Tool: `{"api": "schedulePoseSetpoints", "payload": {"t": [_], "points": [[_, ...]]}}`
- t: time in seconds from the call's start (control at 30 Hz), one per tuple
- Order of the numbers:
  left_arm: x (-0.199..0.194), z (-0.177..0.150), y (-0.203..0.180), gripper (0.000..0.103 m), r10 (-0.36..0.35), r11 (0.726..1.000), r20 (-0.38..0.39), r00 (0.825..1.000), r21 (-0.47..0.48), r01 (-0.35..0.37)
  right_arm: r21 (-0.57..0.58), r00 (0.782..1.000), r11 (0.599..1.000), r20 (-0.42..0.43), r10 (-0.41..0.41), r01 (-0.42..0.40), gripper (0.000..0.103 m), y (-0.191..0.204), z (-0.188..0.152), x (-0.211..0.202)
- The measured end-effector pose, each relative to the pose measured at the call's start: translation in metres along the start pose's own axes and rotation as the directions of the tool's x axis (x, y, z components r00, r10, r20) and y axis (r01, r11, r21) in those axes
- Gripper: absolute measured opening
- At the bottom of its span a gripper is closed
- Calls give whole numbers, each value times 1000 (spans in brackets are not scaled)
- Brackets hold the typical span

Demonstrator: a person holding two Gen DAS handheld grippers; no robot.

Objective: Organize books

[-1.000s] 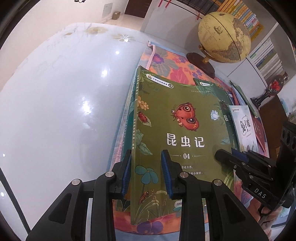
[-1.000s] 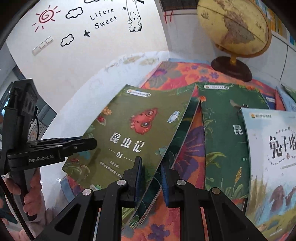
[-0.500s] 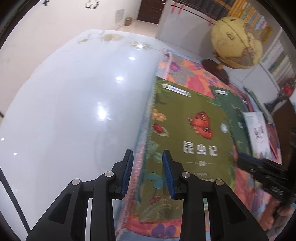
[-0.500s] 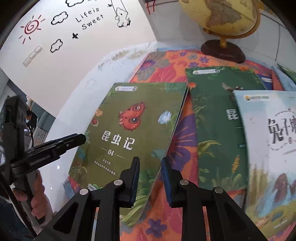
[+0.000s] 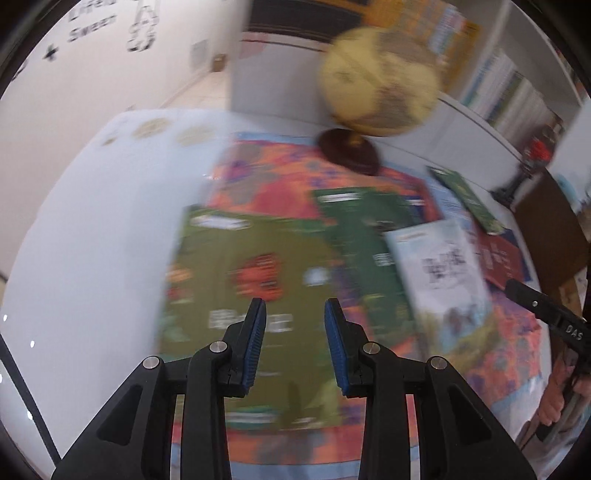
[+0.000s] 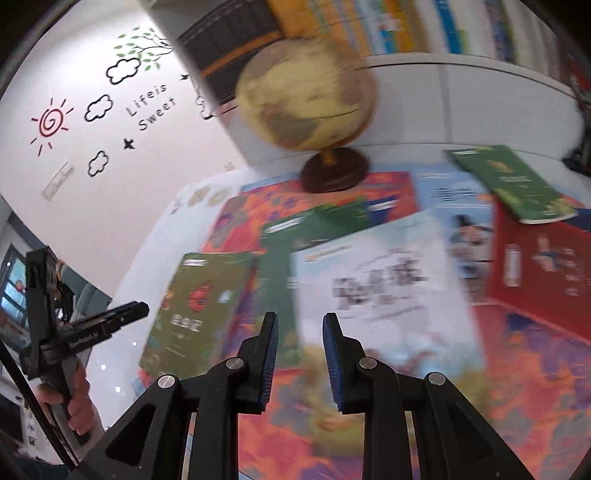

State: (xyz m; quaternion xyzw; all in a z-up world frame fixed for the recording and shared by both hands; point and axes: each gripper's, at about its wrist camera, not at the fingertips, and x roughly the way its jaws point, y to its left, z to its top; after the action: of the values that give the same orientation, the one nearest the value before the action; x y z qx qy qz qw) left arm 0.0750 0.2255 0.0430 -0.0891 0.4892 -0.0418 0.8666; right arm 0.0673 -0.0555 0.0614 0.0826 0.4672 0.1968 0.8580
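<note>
An olive-green book with a red butterfly [image 5: 243, 280] [image 6: 199, 299] lies flat on the flowered cloth [image 5: 266, 177], on top of other books. My left gripper [image 5: 295, 306] hovers above its lower half, jaws a little apart with nothing between them. A dark green book [image 5: 362, 221] [image 6: 317, 221] and a pale picture book [image 5: 436, 266] [image 6: 376, 284] lie to its right. My right gripper [image 6: 300, 317] hangs over the pale book's left edge; its jaws are opening and hold nothing. Farther right lie a red book [image 6: 535, 266] and a small green book [image 6: 509, 181]. Both views are blurred.
A globe [image 5: 380, 92] [image 6: 306, 99] on a dark round base stands at the back of the cloth. The glossy white table [image 5: 92, 240] stretches to the left. Shelves of books [image 6: 406, 26] line the wall behind. A hand holds each gripper at the picture edges.
Both grippers let go of the olive-green book's edges, rose and drew back. The right one swung right, over the pale book. The olive-green book now lies flat.
</note>
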Motion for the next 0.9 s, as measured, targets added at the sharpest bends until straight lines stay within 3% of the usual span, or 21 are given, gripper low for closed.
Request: {"api": "schedulePoseSetpoints", "payload": {"t": [0.03, 0.07, 0.1, 0.17, 0.27, 0.37, 0.47, 0.6, 0.67, 0.7, 0.9], "points": [[1, 1, -13, 36, -16, 1000, 1, 1000, 3, 16, -28, 999, 999, -2, -38, 38, 36, -10, 0, -9], [3, 2, -27, 37, -46, 999, 3, 999, -1, 46, -51, 998, 996, 2, -69, 69, 52, -17, 0, -14], [6, 3, -37, 37, -70, 998, -3, 998, -4, 70, -70, 994, 992, 25, -105, 107, 57, -26, 0, -20], [21, 3, -68, 37, -123, 992, -47, 991, 12, 124, -50, 986, 987, 76, -149, 153, 57, -47, -1, -26], [45, 8, -105, 37, -179, 983, -107, 978, 25, 182, 1, 994, 994, -20, -111, 111, 57, -80, 4, -8], [69, 17, -124, 37, -172, 985, -141, 975, 9, 175, 36, 995, 998, -86, -53, 57, 57, -97, 9, 8], [88, 16, -127, 37, -151, 988, -176, 973, -5, 152, -9, 992, 1000, -127, -3, 2, 57, -95, 14, 24], [110, 14, -124, 37, -154, 987, -234, 960, 14, 162, -44, 982, 997, -179, -67, 60, 57, -101, 5, 54], [118, 15, -124, 37, -137, 988, -249, 959, 28, 149, -21, 974, 1000, -226, -18, 14, 57, -109, -1, 70], [122, 14, -123, 37, -140, 988, -259, 956, 27, 152, -36, 983, 999, -185, -14, 7, 57, -110, 0, 68], [129, 13, -127, 37, -175, 981, -277, 945, 28, 190, -36, 976, 996, -206, 70, -80, 59, -105, -1, 73]]}}
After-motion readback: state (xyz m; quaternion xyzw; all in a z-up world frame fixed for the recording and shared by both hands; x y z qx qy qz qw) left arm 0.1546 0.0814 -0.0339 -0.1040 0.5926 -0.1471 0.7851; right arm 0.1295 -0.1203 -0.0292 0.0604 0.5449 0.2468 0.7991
